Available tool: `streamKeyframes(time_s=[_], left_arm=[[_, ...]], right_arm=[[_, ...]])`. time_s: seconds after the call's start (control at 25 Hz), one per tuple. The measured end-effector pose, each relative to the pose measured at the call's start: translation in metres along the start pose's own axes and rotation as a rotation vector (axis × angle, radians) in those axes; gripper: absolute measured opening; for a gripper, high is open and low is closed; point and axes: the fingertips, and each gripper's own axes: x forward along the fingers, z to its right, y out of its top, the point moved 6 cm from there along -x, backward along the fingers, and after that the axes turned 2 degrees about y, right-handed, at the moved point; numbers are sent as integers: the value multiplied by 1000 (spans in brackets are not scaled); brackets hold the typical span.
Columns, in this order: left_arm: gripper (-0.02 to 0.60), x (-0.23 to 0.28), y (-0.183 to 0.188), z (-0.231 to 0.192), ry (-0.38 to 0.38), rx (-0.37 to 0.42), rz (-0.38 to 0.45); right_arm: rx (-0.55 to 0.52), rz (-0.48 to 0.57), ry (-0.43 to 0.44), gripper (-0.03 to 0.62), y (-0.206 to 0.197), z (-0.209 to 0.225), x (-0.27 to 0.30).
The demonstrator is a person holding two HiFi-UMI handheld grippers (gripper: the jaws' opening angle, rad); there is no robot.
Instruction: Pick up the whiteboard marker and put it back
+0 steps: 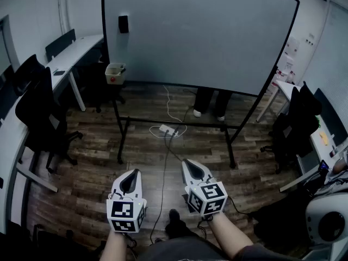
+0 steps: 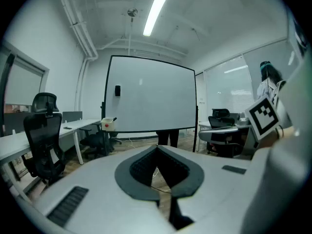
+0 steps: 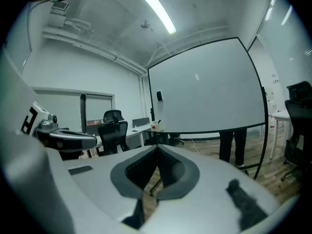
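whiteboard (image 1: 201,31): smooth white face, faint sheen, thin black metal frame | floor (image 1: 92,162): dark wood planks, matt, grainy | left claw (image 1: 134,173), right claw (image 1: 186,162): matt pale-grey plastic, dark ribbed pads (image 2: 139,167) | office chair (image 1: 38,113): matt black upholstery | worktop (image 1: 76,50): smooth white

A dark wood-plank floor (image 1: 98,162) runs under a large white rolling whiteboard on a black frame (image 1: 196,31). A black high-backed office chair (image 1: 38,113) stands beside a long white desk (image 1: 79,48) along the left wall. A long fluorescent ceiling tube (image 2: 156,11) lights the pale walls (image 2: 48,43). A white power strip (image 1: 166,129) lies on the planks.
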Motion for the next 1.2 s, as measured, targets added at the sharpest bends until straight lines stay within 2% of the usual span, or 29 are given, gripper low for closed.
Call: streamKeyframes(time_s=[0.32, 0.52, 0.76, 1.2], left_arm=[[14, 13, -7, -3, 2, -13, -6], [14, 27, -9, -15, 33, -30, -19], [14, 59, 0, -30, 77, -46, -24], [14, 123, 17, -30, 135, -75, -15]], right_arm=[[-10, -7, 31, 23, 1, 1, 13], [2, 18, 19, 23, 7, 12, 29], [52, 57, 46, 25, 17, 38, 65], [37, 50, 158, 25, 32, 87, 120]])
